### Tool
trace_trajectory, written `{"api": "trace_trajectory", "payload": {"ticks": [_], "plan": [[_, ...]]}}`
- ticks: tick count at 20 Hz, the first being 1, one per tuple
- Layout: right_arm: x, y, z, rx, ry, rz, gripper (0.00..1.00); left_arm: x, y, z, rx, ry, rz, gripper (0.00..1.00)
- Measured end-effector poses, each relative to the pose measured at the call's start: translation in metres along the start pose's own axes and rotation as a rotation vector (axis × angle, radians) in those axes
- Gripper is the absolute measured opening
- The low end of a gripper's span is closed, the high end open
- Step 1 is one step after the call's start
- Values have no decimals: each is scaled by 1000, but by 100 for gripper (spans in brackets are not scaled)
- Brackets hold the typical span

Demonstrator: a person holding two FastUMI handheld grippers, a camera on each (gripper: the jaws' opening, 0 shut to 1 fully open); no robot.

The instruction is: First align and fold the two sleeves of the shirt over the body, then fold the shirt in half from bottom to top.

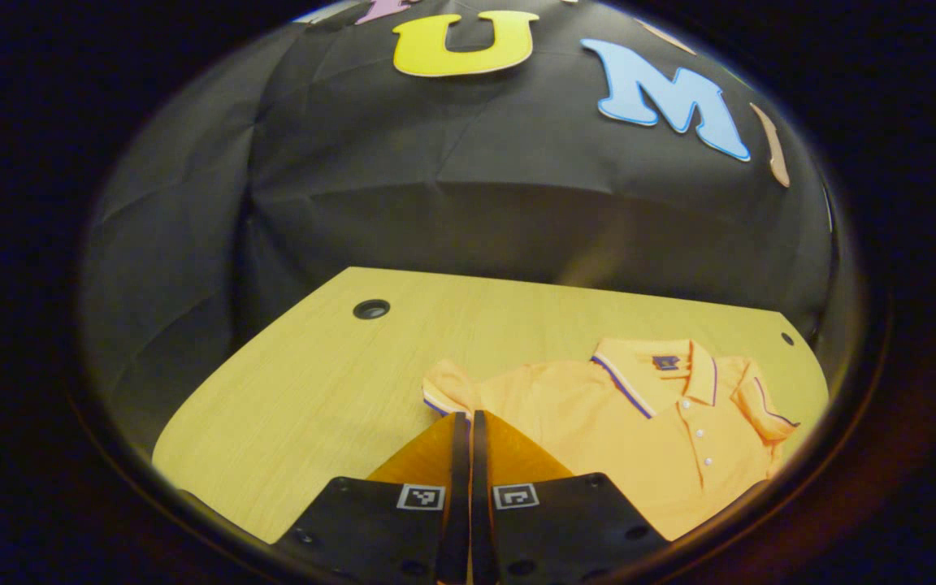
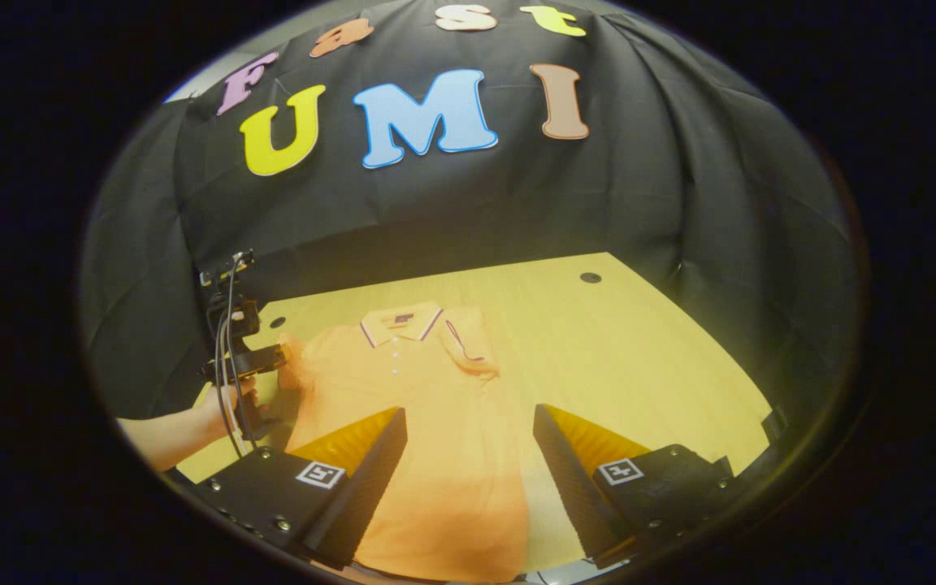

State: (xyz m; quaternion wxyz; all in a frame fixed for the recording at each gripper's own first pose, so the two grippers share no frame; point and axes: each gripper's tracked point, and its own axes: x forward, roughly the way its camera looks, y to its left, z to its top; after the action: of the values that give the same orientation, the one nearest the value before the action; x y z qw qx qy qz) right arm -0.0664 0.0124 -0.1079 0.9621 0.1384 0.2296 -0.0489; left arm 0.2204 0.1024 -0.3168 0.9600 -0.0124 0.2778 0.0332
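While the left gripper (image 1: 470,418) has its 2 fingers pressed flat together, the left gripper view puts their tips right at the near sleeve (image 1: 446,390) of the orange shirt (image 1: 598,422); can't tell if any fabric is pinched between them. Shirt is a knit polo, matte, lying face up on the table (image 1: 314,390), collar (image 1: 655,366) with dark striped trim, a small dark label inside the neck, a placket with 4 white buttons (image 1: 691,422). Far sleeve (image 1: 764,402) sits folded in at the shoulder, same striped cuff. Table is pale wood-grain laminate with a rounded edge and 2 round dark cable holes (image 1: 371,309). Creased black cloth wall (image 1: 435,187) behind.

Right gripper view: right gripper (image 2: 468,439) has its 2 fingers spread wide apart, gripping nothing, hovering above the lower body of the shirt, hem end nearest the camera. Inner finger faces are ribbed wedges. Collar points away, toward the wall. Shirt lies on the left half of the table. At far left a hand (image 2: 228,406) holds the other gripper by the sleeve there, with cables running down it. Another cable hole (image 2: 590,278) sits near the back edge.
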Motion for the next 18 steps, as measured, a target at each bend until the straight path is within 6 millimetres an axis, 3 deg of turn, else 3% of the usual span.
{"api": "trace_trajectory", "payload": {"ticks": [5, 10, 14, 18], "plan": [[2, 4, 0, -15, 0, 0, 97, -10, -48, 8, 48, -18, -91, 7], [4, 1, -1, -9, 9, -9, 97, -12, -94, -4, 116, -1, -173, 7], [2, -3, -7, 1, 22, -31, 97, -10, -117, -24, 181, 33, -227, 7], [-3, -4, -22, 25, 50, -63, 97, -7, -125, -40, 196, 70, -253, 10]]}}
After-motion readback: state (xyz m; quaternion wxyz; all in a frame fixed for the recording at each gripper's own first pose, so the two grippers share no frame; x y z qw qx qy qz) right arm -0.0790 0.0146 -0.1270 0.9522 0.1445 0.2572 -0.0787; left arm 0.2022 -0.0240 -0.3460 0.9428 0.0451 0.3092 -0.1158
